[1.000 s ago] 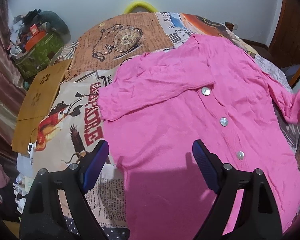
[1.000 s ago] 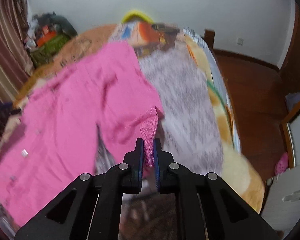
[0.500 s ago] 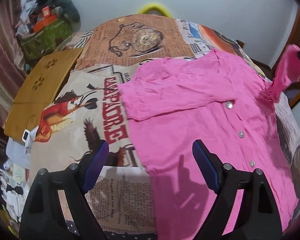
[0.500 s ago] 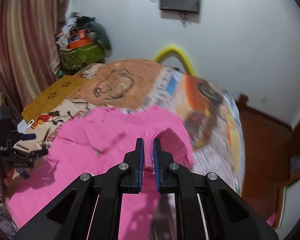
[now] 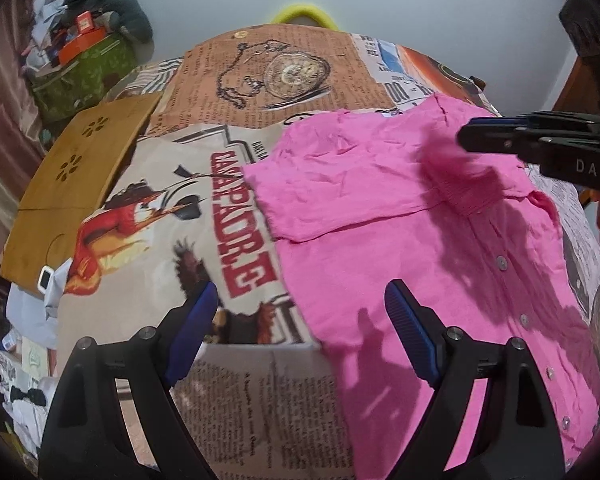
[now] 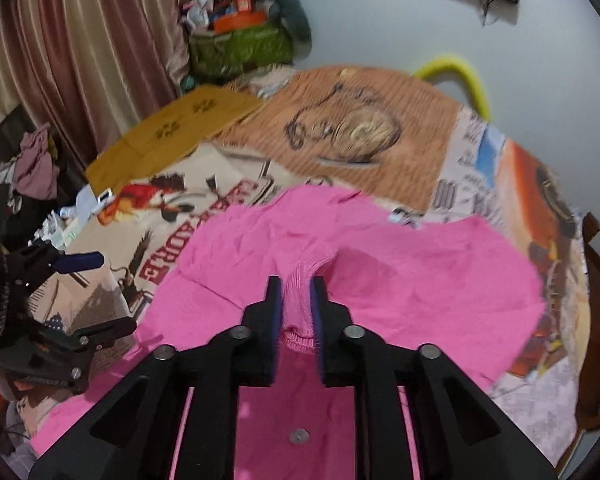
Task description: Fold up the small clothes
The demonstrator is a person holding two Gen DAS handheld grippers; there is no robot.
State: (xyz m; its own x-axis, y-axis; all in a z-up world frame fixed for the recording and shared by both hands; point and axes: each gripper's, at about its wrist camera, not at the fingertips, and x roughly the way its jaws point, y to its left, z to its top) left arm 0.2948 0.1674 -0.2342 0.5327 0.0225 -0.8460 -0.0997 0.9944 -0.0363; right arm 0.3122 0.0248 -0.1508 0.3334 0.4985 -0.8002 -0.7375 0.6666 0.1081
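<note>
A pink buttoned shirt [image 5: 440, 248] lies face up on a printed bedspread [image 5: 148, 240]; its left sleeve is folded across the chest. My right gripper [image 6: 295, 300] is shut on the ribbed cuff [image 6: 300, 284] of the right sleeve and holds it over the shirt's upper middle. It shows in the left wrist view [image 5: 466, 138] at the right edge. My left gripper [image 5: 300, 312] is open and empty above the shirt's left hem edge; it shows in the right wrist view [image 6: 82, 296] at the left.
A wooden board [image 5: 76, 184] lies at the bed's left side. A green bag with clutter [image 5: 80, 64] stands at the far left by the curtain [image 6: 80, 40]. A yellow hoop [image 5: 304, 14] is behind the bed. A pile of clothes [image 6: 32, 164] is on the left.
My right gripper has carried the sleeve cuff from the shirt's right side up and over onto its chest. My left gripper has drifted left, still open.
</note>
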